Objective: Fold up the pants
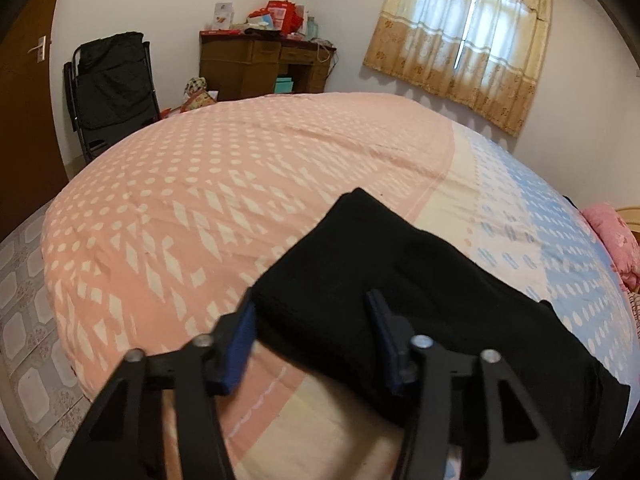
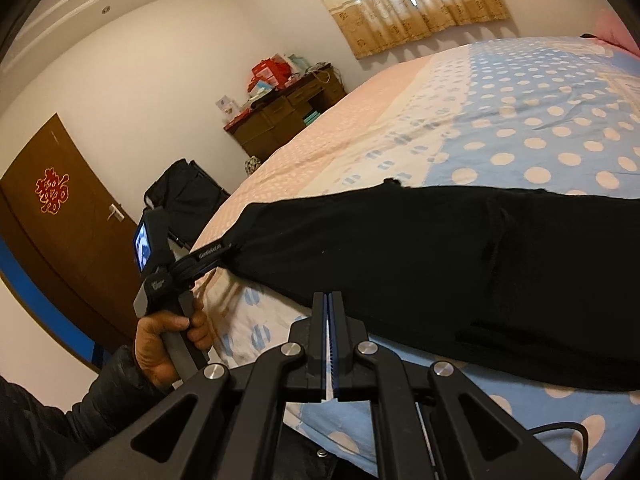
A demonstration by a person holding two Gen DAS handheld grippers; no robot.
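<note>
Folding black pants (image 1: 400, 280) on the bed (image 1: 200, 184).
My left tongs (image 1: 312, 312) gape over the pants' end; right tongs (image 2: 329, 300) pinched together, empty.

Curtained window (image 1: 464, 40), wooden desk (image 1: 264, 66)

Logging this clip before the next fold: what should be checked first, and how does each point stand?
1. pants lying long and flat on the bed: ok.
2. left gripper open, jaws straddling the pants' end: ok.
3. Left jaws touching cloth: cannot tell.
4. right gripper holding fabric: not ok; jaws shut with nothing between them, at the pants' near edge.
5. Bare bed beyond the pants to fold onto: ok.
</note>
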